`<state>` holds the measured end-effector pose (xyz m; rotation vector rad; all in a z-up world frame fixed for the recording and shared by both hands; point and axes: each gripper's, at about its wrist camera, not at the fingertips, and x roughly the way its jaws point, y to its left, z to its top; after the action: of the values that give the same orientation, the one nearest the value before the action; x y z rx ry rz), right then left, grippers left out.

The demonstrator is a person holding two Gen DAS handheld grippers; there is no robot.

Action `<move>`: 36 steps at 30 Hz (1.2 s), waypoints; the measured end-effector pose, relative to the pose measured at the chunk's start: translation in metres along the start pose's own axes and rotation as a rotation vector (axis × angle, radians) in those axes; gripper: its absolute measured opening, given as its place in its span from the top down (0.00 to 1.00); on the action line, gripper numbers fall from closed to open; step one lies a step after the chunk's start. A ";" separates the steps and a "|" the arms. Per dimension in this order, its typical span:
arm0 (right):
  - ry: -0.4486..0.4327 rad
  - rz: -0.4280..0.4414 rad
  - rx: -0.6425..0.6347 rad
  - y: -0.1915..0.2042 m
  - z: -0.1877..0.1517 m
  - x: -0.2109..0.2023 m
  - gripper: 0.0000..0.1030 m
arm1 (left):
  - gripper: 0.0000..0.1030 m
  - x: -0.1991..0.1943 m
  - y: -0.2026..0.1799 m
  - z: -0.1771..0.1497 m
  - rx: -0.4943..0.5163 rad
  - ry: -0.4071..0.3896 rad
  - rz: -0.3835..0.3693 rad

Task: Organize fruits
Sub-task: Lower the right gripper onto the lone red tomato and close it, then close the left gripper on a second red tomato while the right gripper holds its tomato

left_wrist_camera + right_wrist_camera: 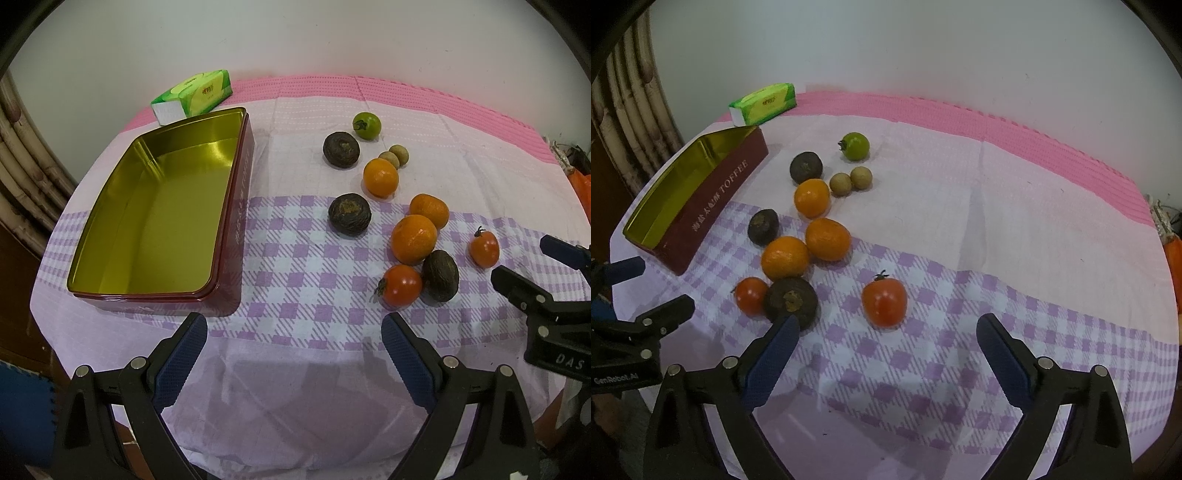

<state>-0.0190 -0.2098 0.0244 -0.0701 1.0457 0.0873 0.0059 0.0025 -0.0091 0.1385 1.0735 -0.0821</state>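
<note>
A dark red tin (pixel 236 206) (pixel 713 206) with a bare gold inside lies on the left of the cloth. To its right lie loose fruits: three oranges (pixel 413 239) (pixel 785 257), three dark brown fruits (pixel 349 213) (pixel 790 301), two red tomatoes (pixel 402 285) (pixel 884 302), a green tomato (pixel 366 125) (pixel 855 146) and two small tan balls (pixel 394 155) (pixel 851 181). My left gripper (pixel 293 350) hangs open over the near cloth, holding nothing. My right gripper (pixel 886 350) stands open just short of the lone red tomato, nothing between its fingers.
A green tissue pack (pixel 194 96) (pixel 762 102) sits behind the tin by the white wall. The checked tablecloth (pixel 295 258) ends in a pink band at the back. Bamboo-like furniture (pixel 26 166) stands to the left. The right gripper's fingers (pixel 524 291) enter the left wrist view.
</note>
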 end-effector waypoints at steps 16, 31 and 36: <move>0.083 0.032 0.010 -0.006 0.006 0.039 0.39 | 0.12 0.007 -0.001 -0.002 0.011 0.005 -0.041; 0.079 0.048 0.017 -0.010 0.013 0.052 0.68 | 0.24 0.017 -0.017 0.002 0.086 0.019 -0.099; 0.084 0.019 0.028 -0.017 0.013 0.052 0.68 | 0.30 0.019 -0.027 0.004 0.126 0.022 -0.135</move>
<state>0.0198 -0.2233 -0.0144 -0.0390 1.1313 0.0871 0.0145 -0.0250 -0.0265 0.1812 1.0996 -0.2708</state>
